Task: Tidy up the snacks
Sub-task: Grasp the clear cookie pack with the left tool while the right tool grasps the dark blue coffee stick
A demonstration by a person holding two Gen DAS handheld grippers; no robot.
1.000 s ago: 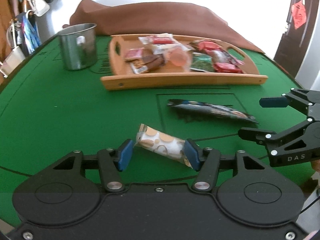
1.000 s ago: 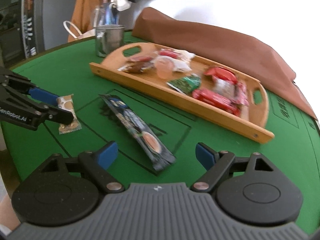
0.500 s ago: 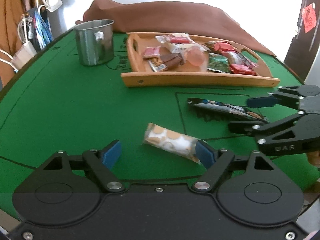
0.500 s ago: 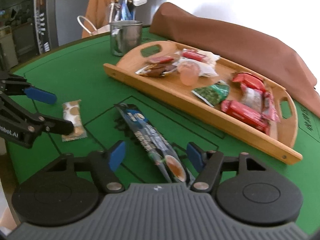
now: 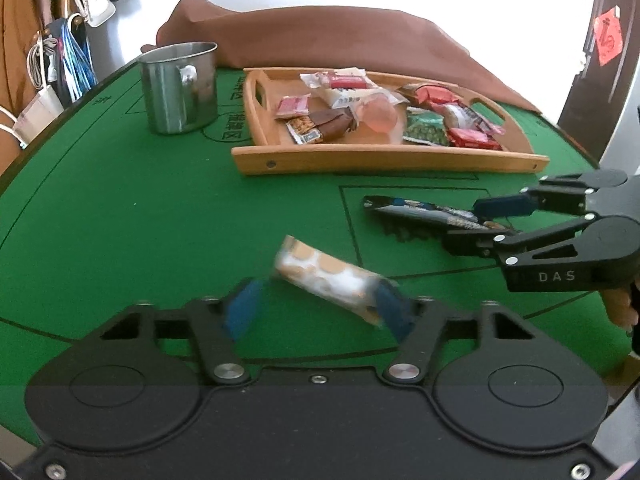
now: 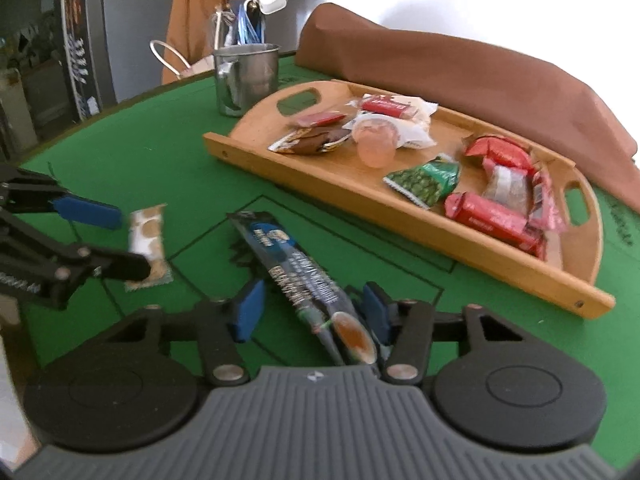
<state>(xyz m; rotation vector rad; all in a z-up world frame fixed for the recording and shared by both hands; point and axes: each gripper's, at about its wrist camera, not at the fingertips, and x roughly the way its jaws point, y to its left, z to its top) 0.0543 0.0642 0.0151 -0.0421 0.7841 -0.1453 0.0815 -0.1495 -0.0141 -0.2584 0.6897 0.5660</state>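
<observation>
A green felt table [image 5: 120,220] carries a wooden tray [image 5: 360,158] of snacks far right and a steel mug [image 5: 180,88] far left, with a brown cloth [image 6: 460,68] behind. Both the left gripper [image 5: 316,308] and right gripper [image 6: 312,312] stand apart, straddling a biscuit packet [image 5: 332,278] and dark long packet [image 6: 296,276] on the near felt.

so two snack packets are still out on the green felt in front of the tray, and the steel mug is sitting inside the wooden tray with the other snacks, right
Not quite: the steel mug stands on the green felt beside the wooden tray, off its handle end, not inside it. Both wrist views show this. The rest holds: the biscuit packet and the long dark packet lie on the felt in front of the tray.
</observation>
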